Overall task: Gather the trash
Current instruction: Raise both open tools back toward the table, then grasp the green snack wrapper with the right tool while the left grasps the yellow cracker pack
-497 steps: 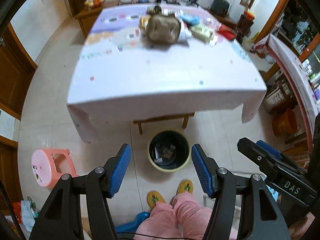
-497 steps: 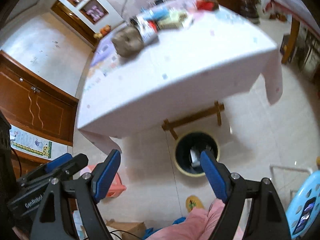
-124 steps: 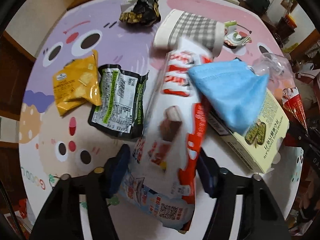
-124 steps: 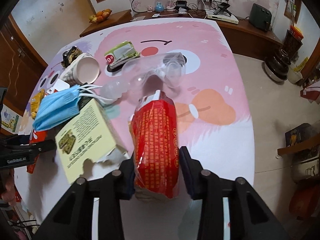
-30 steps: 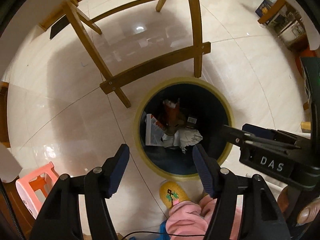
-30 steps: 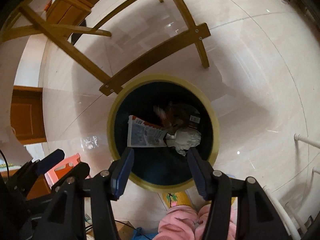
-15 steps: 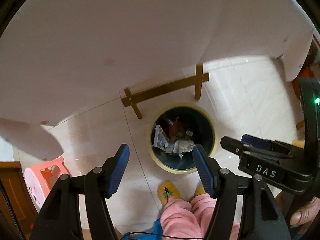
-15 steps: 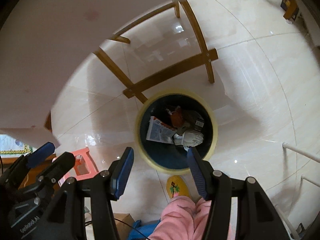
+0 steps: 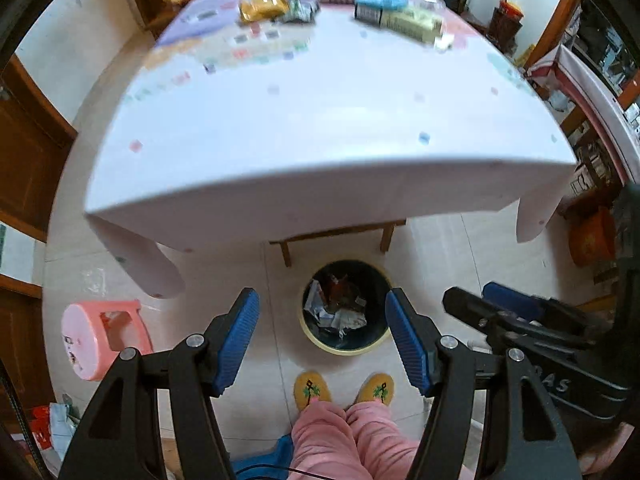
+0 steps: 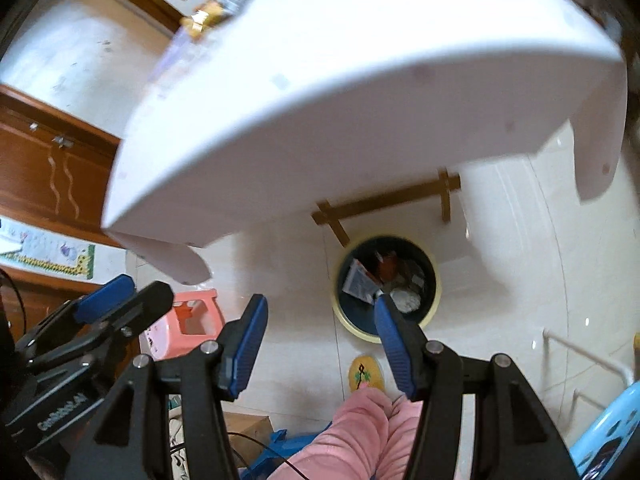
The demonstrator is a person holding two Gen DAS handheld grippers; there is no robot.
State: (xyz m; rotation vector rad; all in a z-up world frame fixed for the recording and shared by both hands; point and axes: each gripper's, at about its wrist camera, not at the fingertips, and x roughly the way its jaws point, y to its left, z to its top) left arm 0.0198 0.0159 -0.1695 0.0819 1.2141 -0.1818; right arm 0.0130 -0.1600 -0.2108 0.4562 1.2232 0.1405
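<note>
Left wrist view: both grippers, left (image 9: 322, 336) and right (image 10: 318, 338), stood part-open and empty; remaining wrappers (image 9: 280, 6) lay at upper frame, across the bench (image 9: 320, 120).

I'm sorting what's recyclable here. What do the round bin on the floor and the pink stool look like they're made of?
The round dark bin with the yellow rim looks like moulded plastic: smooth, even-coloured wall and rim. The pink stool also looks plastic, with a uniform glossy seat and cut-out sides. Neither can be confirmed by look alone.
</note>
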